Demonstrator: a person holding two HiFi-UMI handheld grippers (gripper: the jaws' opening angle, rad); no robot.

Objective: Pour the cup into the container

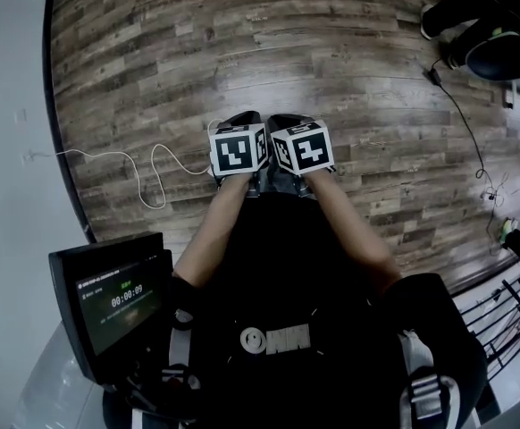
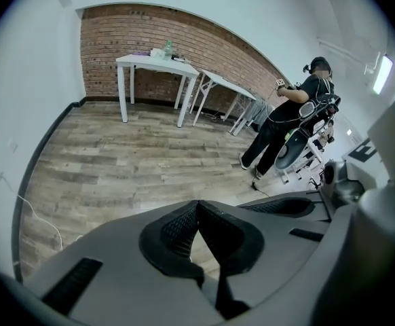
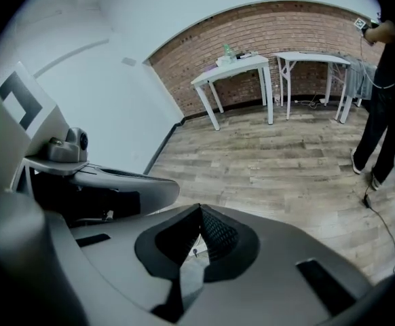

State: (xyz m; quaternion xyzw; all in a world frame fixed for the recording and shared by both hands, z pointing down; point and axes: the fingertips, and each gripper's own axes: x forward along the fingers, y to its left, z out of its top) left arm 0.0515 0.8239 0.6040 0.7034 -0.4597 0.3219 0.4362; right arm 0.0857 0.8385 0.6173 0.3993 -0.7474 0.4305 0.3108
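No cup or container shows close by. My left gripper and right gripper are held side by side over the wooden floor, their marker cubes touching. The left gripper is shut, its tips meeting with nothing between them. In its own view the right gripper is likewise shut and empty. Far off stands a white table before a brick wall, with a greenish bottle and small items on top. The same table and the bottle appear in the right gripper view.
A second white table stands beside the first. A person in black stands at the right near equipment. A white cable and a black cable lie on the floor. A screen sits at my lower left.
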